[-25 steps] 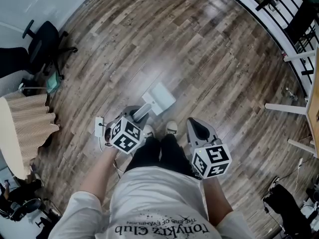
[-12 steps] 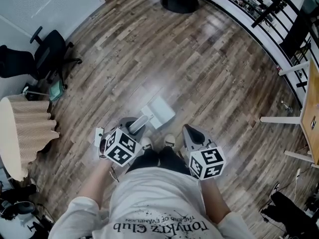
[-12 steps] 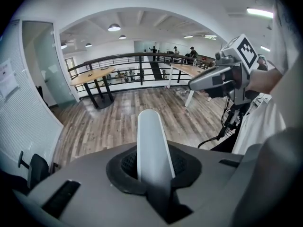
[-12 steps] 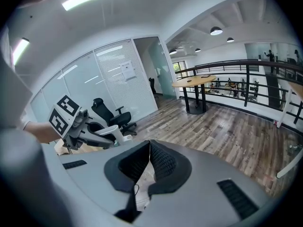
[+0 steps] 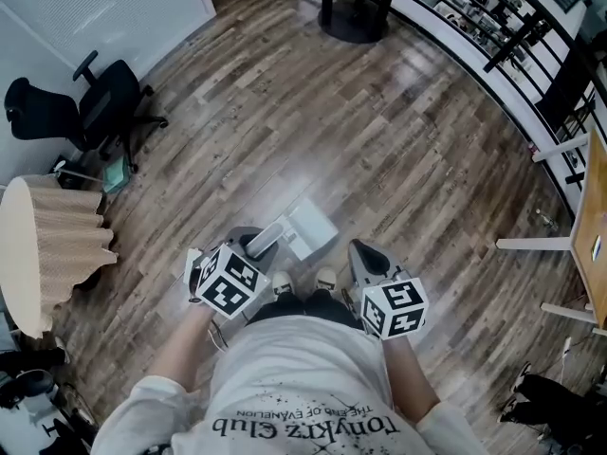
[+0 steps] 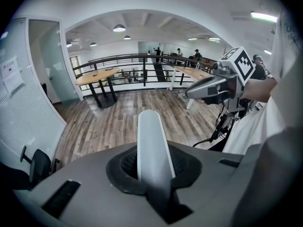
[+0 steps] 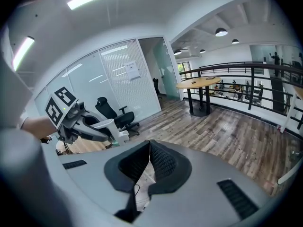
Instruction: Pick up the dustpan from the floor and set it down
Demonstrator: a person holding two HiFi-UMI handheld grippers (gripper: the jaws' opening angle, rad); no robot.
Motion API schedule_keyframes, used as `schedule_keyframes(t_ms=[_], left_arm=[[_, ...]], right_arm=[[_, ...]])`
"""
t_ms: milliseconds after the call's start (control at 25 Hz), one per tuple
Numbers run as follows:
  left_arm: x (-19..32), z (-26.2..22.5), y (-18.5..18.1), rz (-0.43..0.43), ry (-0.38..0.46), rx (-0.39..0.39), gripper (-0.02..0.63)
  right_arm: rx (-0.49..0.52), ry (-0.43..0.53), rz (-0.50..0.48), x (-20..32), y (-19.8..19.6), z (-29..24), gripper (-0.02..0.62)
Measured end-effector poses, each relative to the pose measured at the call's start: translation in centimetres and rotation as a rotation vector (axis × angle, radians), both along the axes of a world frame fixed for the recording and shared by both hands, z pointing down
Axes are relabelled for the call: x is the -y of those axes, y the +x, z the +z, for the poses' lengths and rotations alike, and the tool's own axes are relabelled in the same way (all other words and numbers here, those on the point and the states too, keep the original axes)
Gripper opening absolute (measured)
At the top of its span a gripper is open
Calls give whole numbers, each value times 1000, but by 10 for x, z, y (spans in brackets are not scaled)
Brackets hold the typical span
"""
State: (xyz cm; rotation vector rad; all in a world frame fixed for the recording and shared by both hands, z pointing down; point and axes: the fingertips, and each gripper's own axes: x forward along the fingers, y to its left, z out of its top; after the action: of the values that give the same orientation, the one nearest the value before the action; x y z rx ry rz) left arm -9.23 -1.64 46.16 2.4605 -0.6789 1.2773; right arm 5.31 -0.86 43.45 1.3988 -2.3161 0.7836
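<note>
The head view looks steeply down from above the person onto the floor [image 5: 379, 140], with the left gripper [image 5: 258, 245] and right gripper [image 5: 366, 252] close beneath it. Each gripper view sits just behind its own fingers [image 6: 124, 163] and faces outward across the room. The left one faces the railing [image 6: 142, 58], the right one the glass wall [image 7: 113, 74]. All three show a round table [image 5: 356, 17], probably the same one. Each gripper view catches the other gripper.
</note>
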Motion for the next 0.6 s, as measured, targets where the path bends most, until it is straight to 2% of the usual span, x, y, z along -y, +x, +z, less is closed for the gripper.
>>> schedule_keyframes(t_ms=[360,600], left_arm=[[-4,-9,-3,12,18,19,78],[0,-13,-6,-11,25,15,78]], right_arm=[[4,15,-14,4,-8,-3,26],[8,18,-17,5,-9,-5,26]])
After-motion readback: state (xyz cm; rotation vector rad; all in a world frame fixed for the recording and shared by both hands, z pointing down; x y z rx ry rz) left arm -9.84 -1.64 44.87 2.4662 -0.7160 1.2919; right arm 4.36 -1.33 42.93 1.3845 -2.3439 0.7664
